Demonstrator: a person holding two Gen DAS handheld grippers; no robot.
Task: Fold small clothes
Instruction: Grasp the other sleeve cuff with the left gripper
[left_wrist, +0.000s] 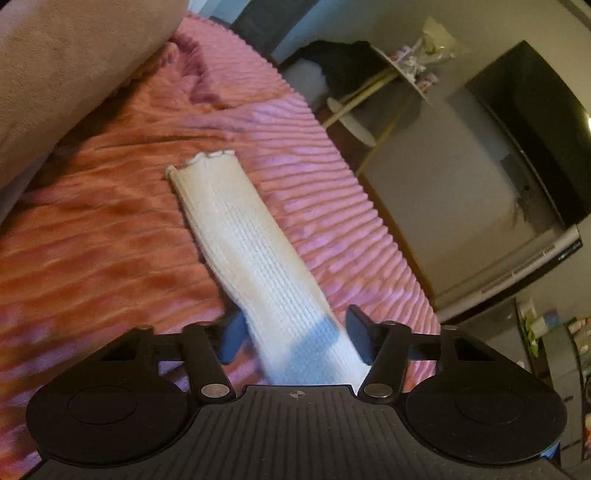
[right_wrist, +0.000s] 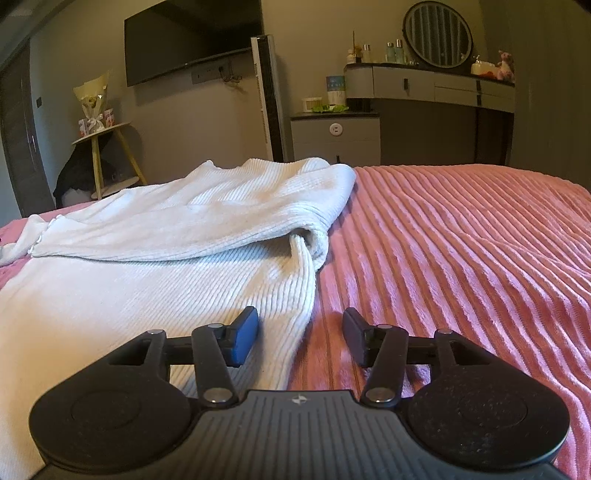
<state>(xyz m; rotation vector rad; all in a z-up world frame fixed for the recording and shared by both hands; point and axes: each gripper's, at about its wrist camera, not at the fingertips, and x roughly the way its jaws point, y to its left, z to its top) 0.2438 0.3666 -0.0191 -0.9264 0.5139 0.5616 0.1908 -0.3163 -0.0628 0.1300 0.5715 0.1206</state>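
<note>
Left claw (left_wrist: 293, 338) stands wide, white sleeve (left_wrist: 236, 236) lying between its fingers on the pink bedspread (left_wrist: 110, 221), ungripped. Right claw (right_wrist: 301, 339) stands wide, straddling the sweater's (right_wrist: 166, 258) edge. Risk: closing shallow would shed the loose knit; dragging would bunch it.

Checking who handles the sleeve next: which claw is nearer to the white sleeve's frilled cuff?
Left. The left claw straddles the sleeve whose cuff lies ahead; the right claw straddles the garment's side edge.

One white sweater (right_wrist: 155, 258), one pink blanket (right_wrist: 461, 258), two grippers.
</note>
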